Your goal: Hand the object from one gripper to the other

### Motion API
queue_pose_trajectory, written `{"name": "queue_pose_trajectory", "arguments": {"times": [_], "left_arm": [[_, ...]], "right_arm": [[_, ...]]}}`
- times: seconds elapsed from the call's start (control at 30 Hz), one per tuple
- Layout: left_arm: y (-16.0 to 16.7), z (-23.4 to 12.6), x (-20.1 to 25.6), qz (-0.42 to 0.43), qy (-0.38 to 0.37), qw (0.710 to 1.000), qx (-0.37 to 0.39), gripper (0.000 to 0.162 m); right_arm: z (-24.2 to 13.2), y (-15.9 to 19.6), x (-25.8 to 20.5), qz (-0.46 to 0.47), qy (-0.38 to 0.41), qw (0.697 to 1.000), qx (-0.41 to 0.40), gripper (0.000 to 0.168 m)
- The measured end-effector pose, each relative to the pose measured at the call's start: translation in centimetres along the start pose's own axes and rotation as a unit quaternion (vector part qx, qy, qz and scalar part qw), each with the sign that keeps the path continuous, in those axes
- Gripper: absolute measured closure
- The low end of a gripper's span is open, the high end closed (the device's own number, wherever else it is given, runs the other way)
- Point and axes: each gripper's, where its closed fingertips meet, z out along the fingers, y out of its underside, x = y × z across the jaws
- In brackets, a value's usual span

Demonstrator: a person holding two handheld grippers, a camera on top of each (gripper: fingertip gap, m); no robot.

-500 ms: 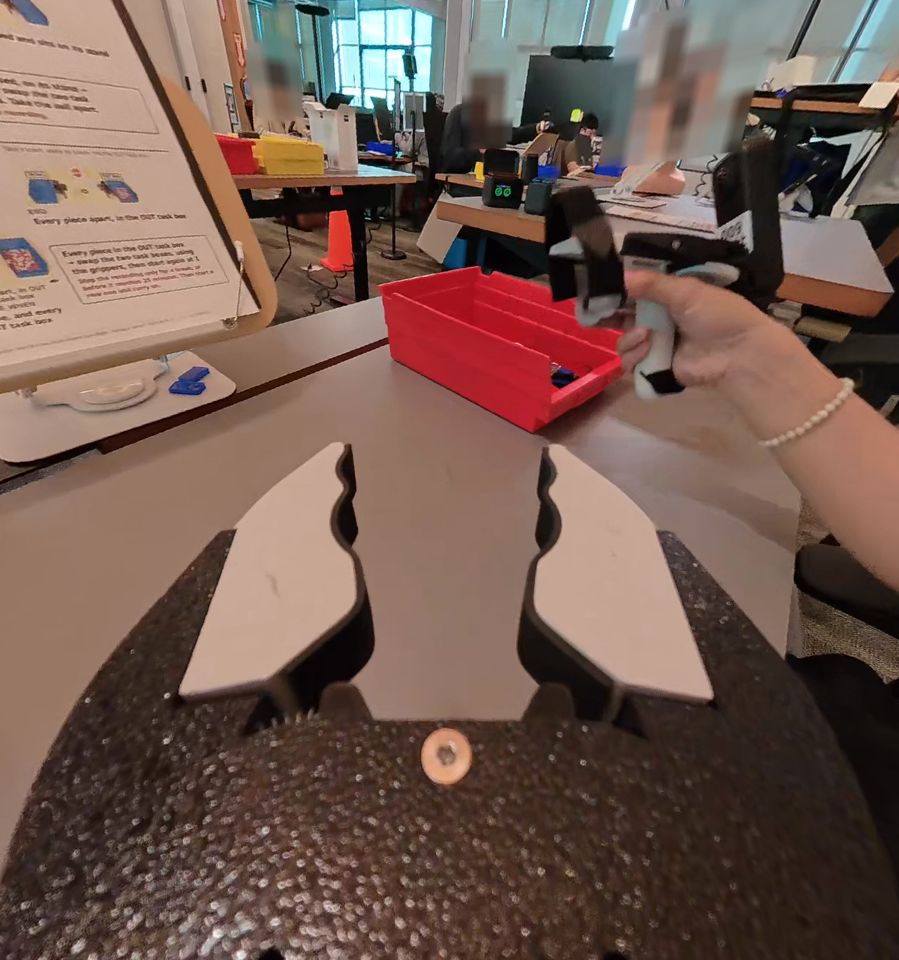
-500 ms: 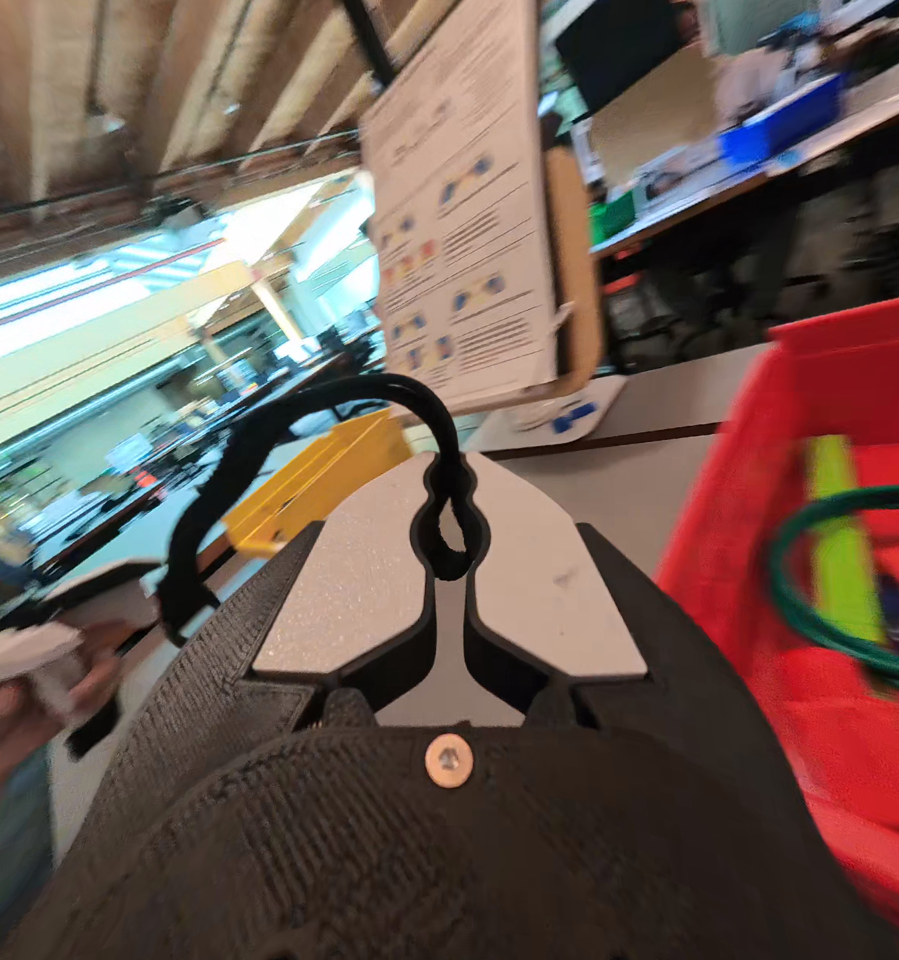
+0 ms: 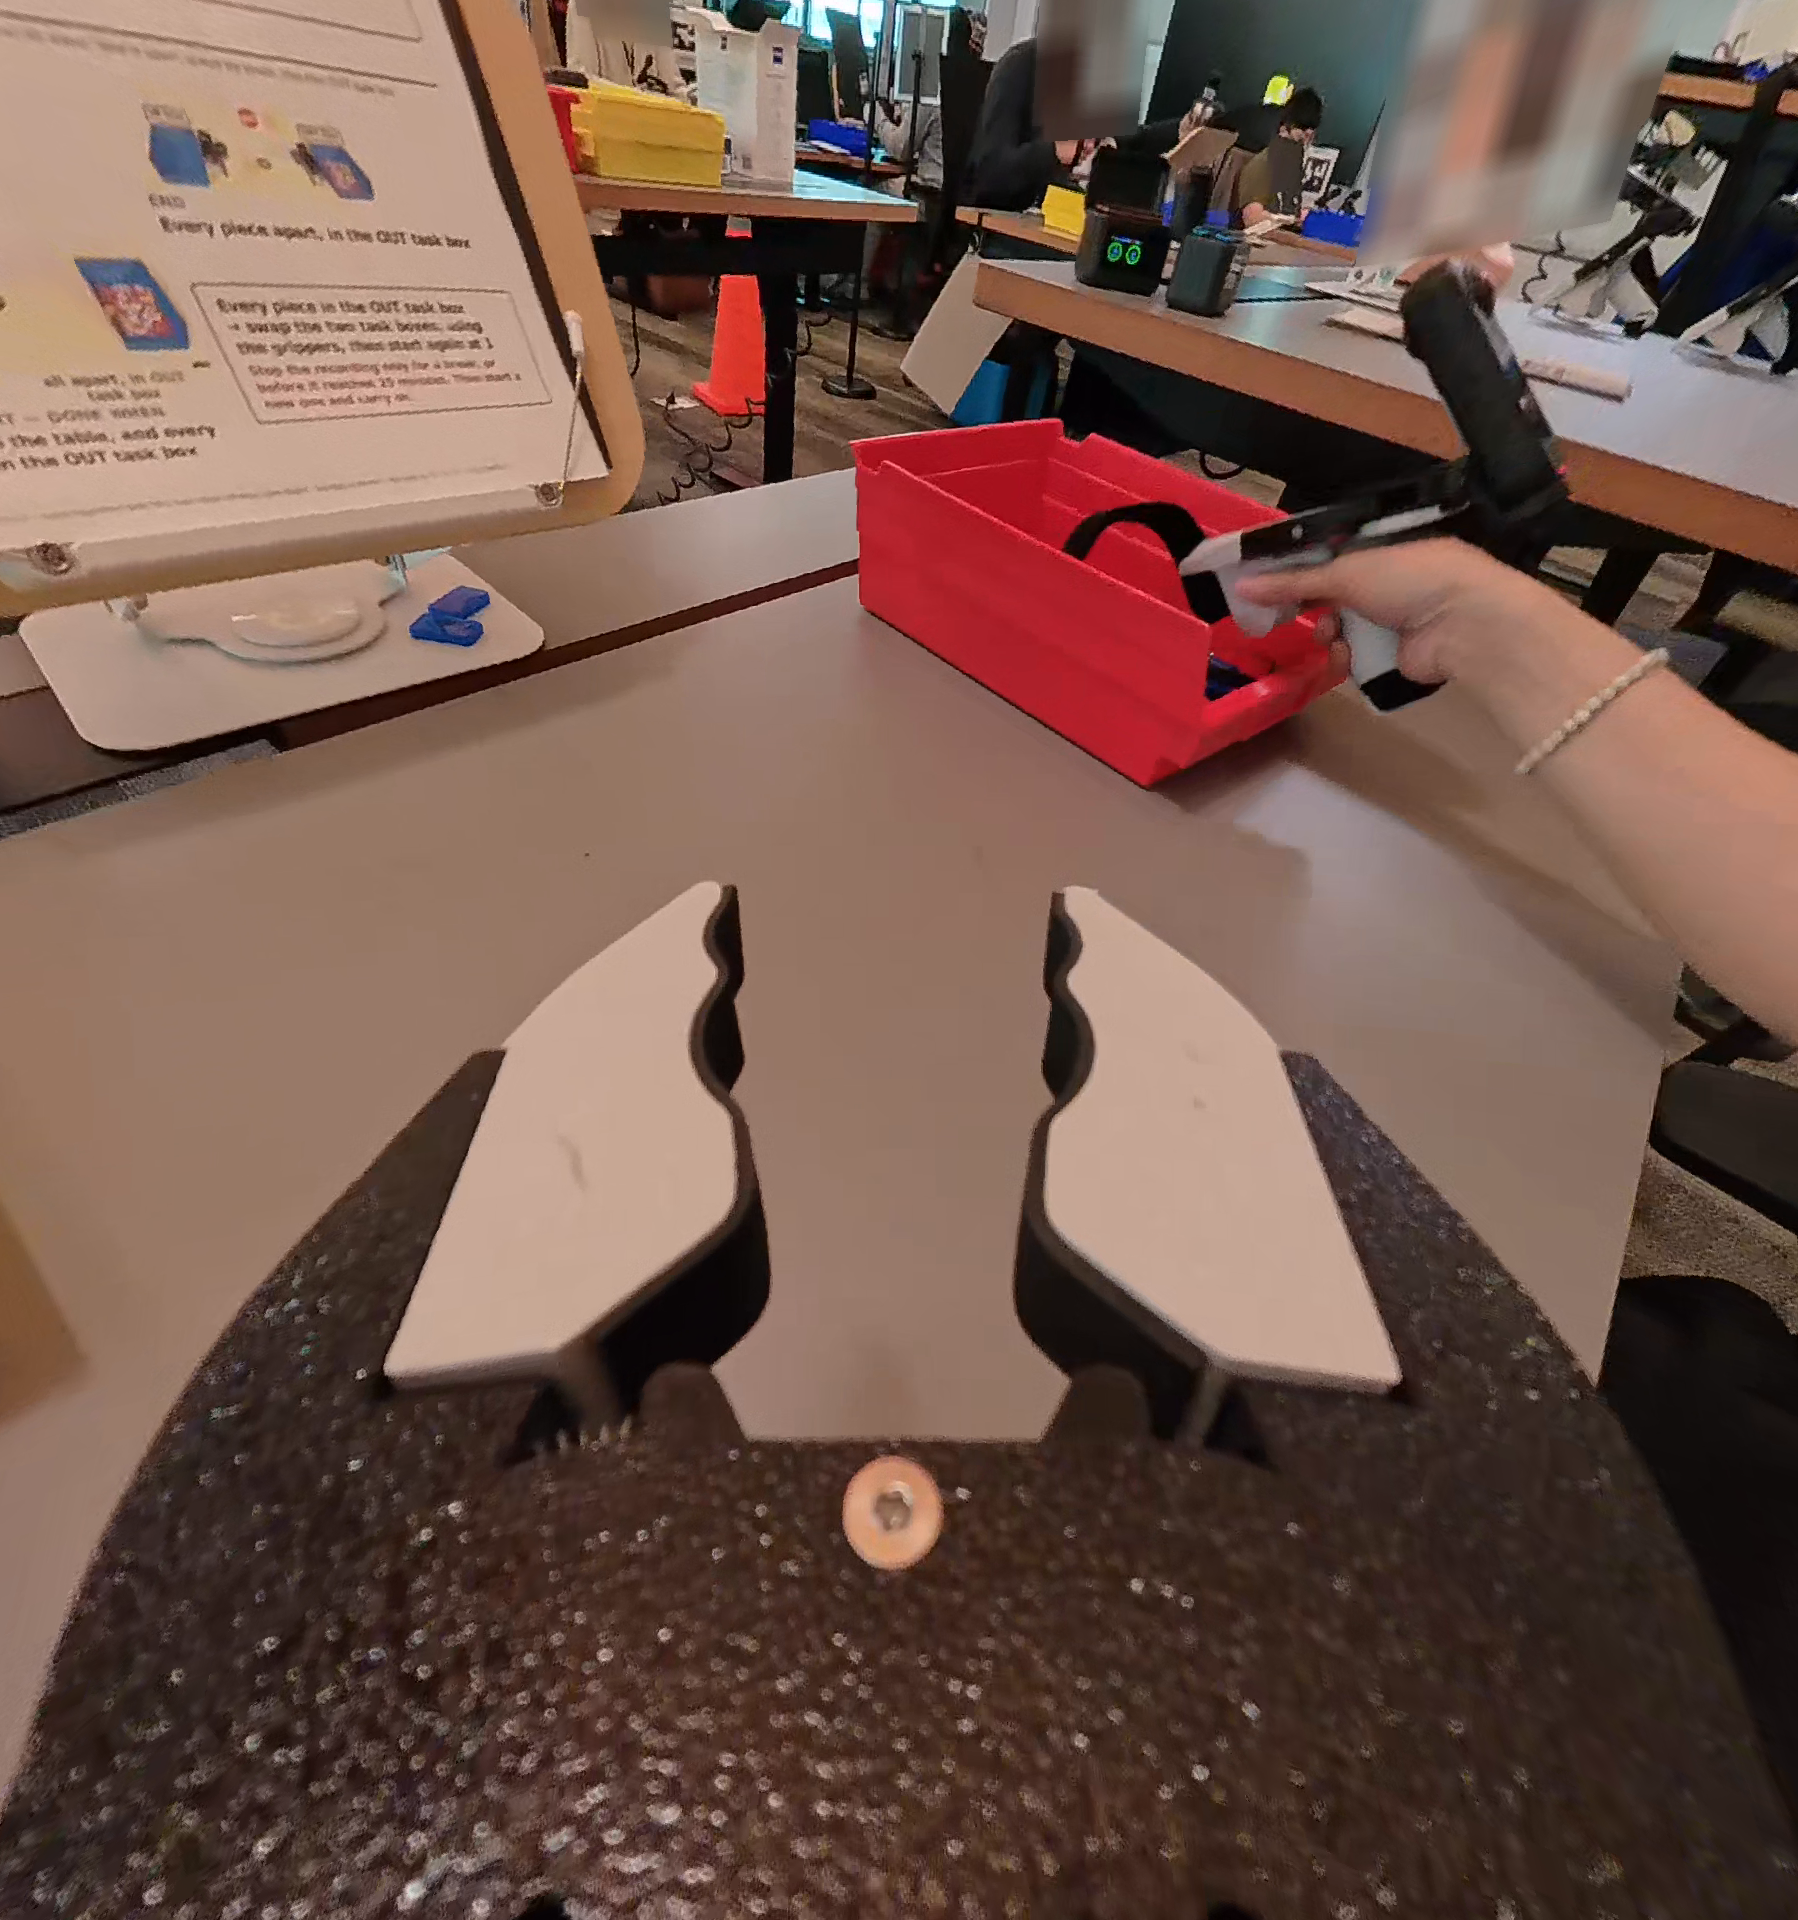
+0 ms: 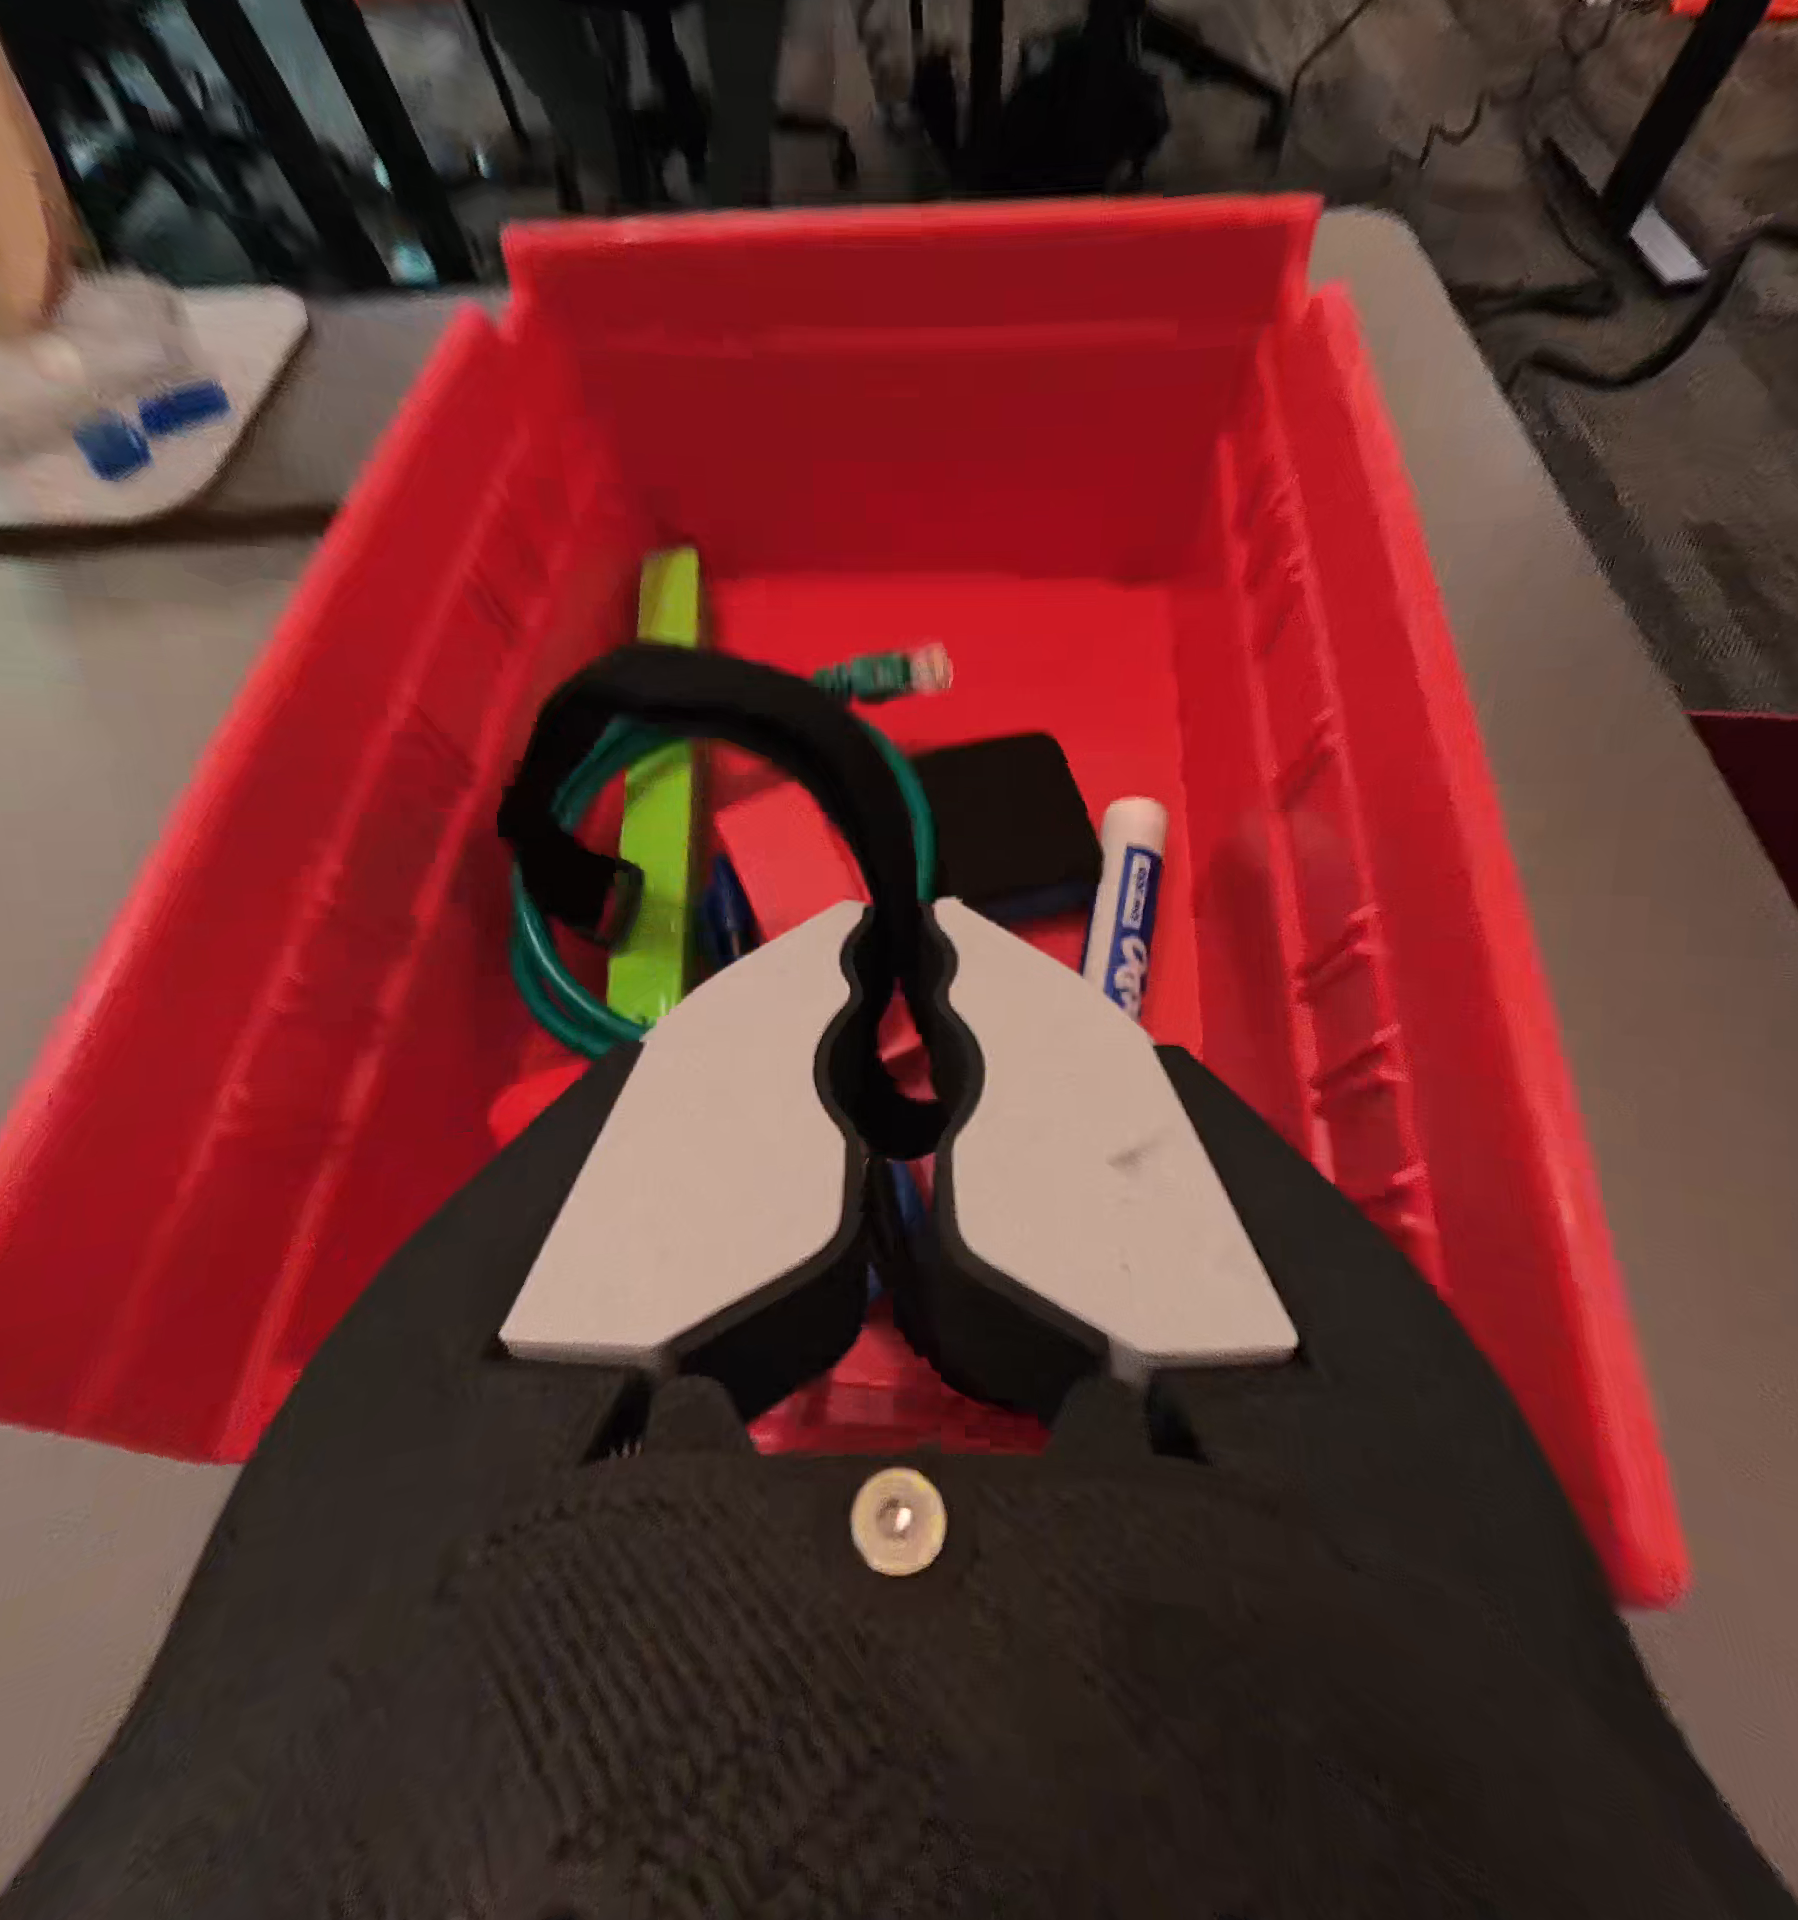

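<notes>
My right gripper [image 4: 897,920] is shut on a black strap [image 4: 687,691] that curls up and to the left out of its fingertips. It holds the strap over the inside of the red bin [image 4: 303,935]. In the left wrist view the right gripper [image 3: 1212,582] is held by a hand [image 3: 1394,613] over the red bin [image 3: 1020,623], with the black strap [image 3: 1134,525] hanging at its tip. My left gripper [image 3: 890,914] is open and empty, low over the grey table [image 3: 666,790], well short of the bin.
The bin holds a green cable [image 4: 562,987], a lime strip [image 4: 661,790], a white marker [image 4: 1123,904] and a black pad [image 4: 1009,821]. An instruction board on a stand [image 3: 251,260] with small blue pieces [image 3: 448,615] stands at the table's back left. Other desks and people are behind. There is about 50 centimetres between the tips of the two grippers.
The right gripper has swung from pointing toward the board to pointing down into the red bin, still shut on the strap. The left gripper stays open over the table.
</notes>
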Motion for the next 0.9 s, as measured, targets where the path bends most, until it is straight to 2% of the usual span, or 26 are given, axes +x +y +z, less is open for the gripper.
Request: {"name": "queue_pose_trajectory", "arguments": {"times": [0.03,0.13,0.2,0.27,0.37,0.43,0.5,0.57,0.67,0.73,0.8,0.9], "left_arm": [[0.1,-0.1,-0.3,-0.006,-0.001,1.0,0.0,0.107],[0.4,-0.6,-1.7,-0.018,-0.014,1.0,-0.002,0.108],[0.6,-1.3,-3.4,-0.023,-0.037,0.999,-0.002,0.11],[0.6,-2.6,-5.6,-0.032,-0.071,0.997,0.005,0.112],[0.9,-5.3,-10.0,-0.039,-0.146,0.988,0.016,0.123],[1.5,-7.2,-13.4,-0.023,-0.209,0.978,0.001,0.124],[1.8,-8.5,-16.6,0.04,-0.256,0.965,-0.04,0.123],[1.4,-9.1,-19.9,0.14,-0.289,0.942,-0.097,0.122],[0.8,-8.3,-24.1,0.268,-0.255,0.91,-0.187,0.128],[2.1,-7.4,-26.8,0.283,-0.201,0.898,-0.271,0.127],[3.1,-7.1,-30.1,0.288,-0.177,0.875,-0.346,0.125],[4.6,-6.4,-33.8,0.311,-0.141,0.842,-0.417,0.125]], "right_arm": [[0.3,0.6,-0.4,-0.012,0.0,1.0,-0.012,0.159],[0.1,1.3,-0.9,-0.069,0.033,0.997,-0.034,0.112],[-1.1,0.1,-1.3,-0.1,0.062,0.993,-0.009,0.098],[-2.9,-2.0,-2.8,-0.106,0.056,0.991,0.053,0.089],[-5.6,-4.8,-7.1,-0.091,-0.028,0.982,0.161,0.088],[-6.9,-5.6,-9.5,-0.1,-0.075,0.971,0.204,0.091],[-7.1,-5.3,-11.0,-0.125,-0.095,0.966,0.205,0.092],[-6.9,-4.9,-11.9,-0.16,-0.1,0.963,0.191,0.093],[-7.0,-4.5,-12.5,-0.193,-0.098,0.959,0.181,0.094],[-7.3,-4.5,-13.2,-0.187,-0.12,0.958,0.184,0.096],[-7.7,-4.7,-13.8,-0.174,-0.138,0.956,0.192,0.098],[-8.0,-4.7,-14.4,-0.169,-0.159,0.953,0.194,0.099]]}}
